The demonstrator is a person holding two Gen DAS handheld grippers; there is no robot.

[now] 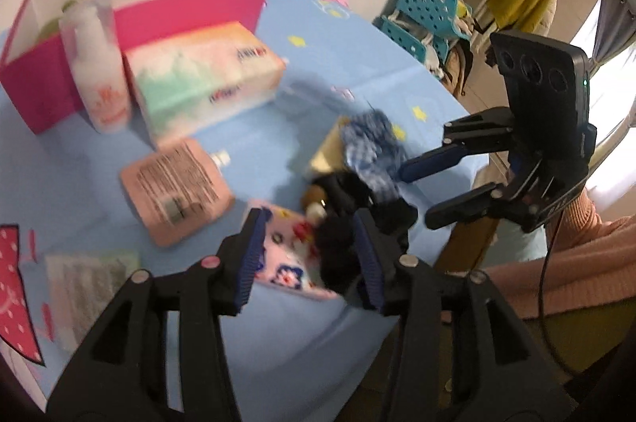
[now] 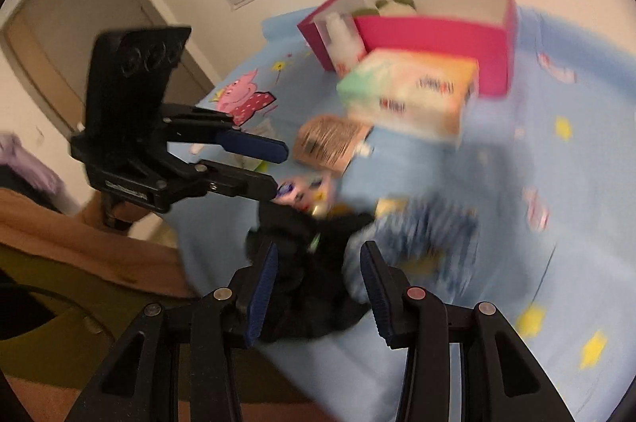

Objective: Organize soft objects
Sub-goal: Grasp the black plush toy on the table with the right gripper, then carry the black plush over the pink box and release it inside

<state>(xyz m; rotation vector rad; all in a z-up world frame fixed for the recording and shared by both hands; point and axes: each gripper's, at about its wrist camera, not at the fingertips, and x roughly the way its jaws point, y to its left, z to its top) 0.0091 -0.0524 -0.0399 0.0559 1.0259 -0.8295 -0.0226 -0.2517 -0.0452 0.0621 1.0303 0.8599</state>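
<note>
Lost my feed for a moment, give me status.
Left gripper and right gripper open, empty. Both over black fuzzy cloth near table edge. Tissue pack and bottle stand before pink box.

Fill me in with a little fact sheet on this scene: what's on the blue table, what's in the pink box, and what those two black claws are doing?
Surface: blue cartoon tablecloth
Box: pink box, open, with a green-and-white plush inside
Beside box: white bottle, tissue pack
Lying flat: pink pouch
Soft pile: black fluffy item, blue checked cloth, flowered pouch
Left gripper: open, above the pile
Right gripper: open, over the black fluffy item
Sharpness: blurred, details uncertain
</note>
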